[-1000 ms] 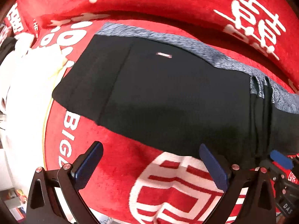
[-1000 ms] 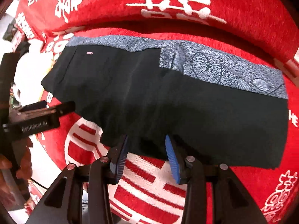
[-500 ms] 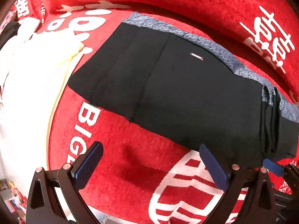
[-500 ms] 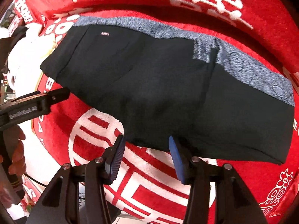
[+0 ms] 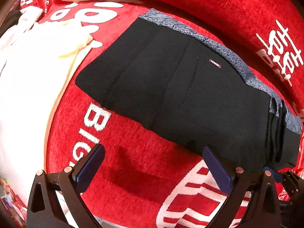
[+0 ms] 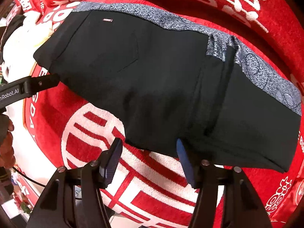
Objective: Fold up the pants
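Note:
Black pants (image 5: 180,98) (image 6: 152,76) lie folded flat on a red blanket with white lettering (image 5: 136,161) (image 6: 144,172), a grey patterned band along their far edge. My left gripper (image 5: 153,157) hangs wide open over bare blanket just short of the pants' near hem, nothing between its blue pads. My right gripper (image 6: 149,148) hovers at the near hem toward the middle; its jaws are opening, and the pads stand apart from the cloth. The left tool's finger (image 6: 38,84) shows at the left edge of the right wrist view.
A white cloth (image 5: 28,87) (image 6: 20,43) lies left of the pants on the blanket. The red backrest (image 5: 209,3) with white characters rises behind. A person's hand (image 6: 6,148) holds the left tool at the left edge. Blanket edge and clutter lie near the bottom left.
Both grippers have shifted left along the near hem and sunk slightly. The right jaws have spread wider. The pants have not moved.

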`<action>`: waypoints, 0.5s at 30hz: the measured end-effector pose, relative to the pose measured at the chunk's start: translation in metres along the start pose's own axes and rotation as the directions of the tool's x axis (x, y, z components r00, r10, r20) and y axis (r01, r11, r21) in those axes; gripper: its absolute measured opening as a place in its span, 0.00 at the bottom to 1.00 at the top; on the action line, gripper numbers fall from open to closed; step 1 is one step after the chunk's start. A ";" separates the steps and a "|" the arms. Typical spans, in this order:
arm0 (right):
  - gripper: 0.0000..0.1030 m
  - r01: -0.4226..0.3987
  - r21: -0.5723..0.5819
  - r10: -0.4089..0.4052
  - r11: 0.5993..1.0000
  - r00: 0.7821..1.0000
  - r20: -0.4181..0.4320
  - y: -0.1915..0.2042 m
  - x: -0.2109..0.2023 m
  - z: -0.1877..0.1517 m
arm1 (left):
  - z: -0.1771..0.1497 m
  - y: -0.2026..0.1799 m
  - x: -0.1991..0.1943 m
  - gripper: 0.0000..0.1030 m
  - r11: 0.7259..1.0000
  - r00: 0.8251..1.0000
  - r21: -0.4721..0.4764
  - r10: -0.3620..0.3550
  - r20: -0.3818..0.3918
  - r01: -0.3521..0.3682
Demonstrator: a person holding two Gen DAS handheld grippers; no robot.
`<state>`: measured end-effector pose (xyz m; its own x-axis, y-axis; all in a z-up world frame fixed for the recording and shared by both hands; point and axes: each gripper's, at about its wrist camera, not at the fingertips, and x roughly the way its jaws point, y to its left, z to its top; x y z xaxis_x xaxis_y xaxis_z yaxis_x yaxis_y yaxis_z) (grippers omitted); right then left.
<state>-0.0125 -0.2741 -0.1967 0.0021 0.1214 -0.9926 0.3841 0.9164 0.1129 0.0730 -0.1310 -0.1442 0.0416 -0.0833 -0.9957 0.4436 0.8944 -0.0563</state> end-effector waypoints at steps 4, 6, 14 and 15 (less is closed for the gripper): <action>0.64 0.002 0.003 -0.002 1.000 1.000 -0.005 0.002 0.002 0.002 | 0.003 0.007 0.004 1.00 1.000 1.000 -0.016 -0.019 -0.004 0.019; 0.65 0.004 0.001 -0.004 1.000 1.000 -0.007 0.003 0.003 0.002 | 0.003 0.013 0.004 1.00 0.999 0.999 -0.026 -0.039 -0.006 0.039; 0.66 0.007 0.003 -0.007 1.000 1.000 -0.004 0.006 0.004 0.003 | 0.003 0.033 0.009 1.00 0.992 0.995 -0.069 -0.104 -0.010 0.103; 0.66 0.006 0.003 -0.006 1.000 1.000 -0.005 0.006 0.005 0.003 | 0.004 0.037 0.009 1.00 0.990 0.993 -0.077 -0.116 -0.007 0.115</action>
<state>-0.0071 -0.2691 -0.2011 -0.0047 0.1178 -0.9930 0.3871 0.9158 0.1068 0.0930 -0.1001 -0.1545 -0.0162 -0.1837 -0.9828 0.3752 0.9100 -0.1763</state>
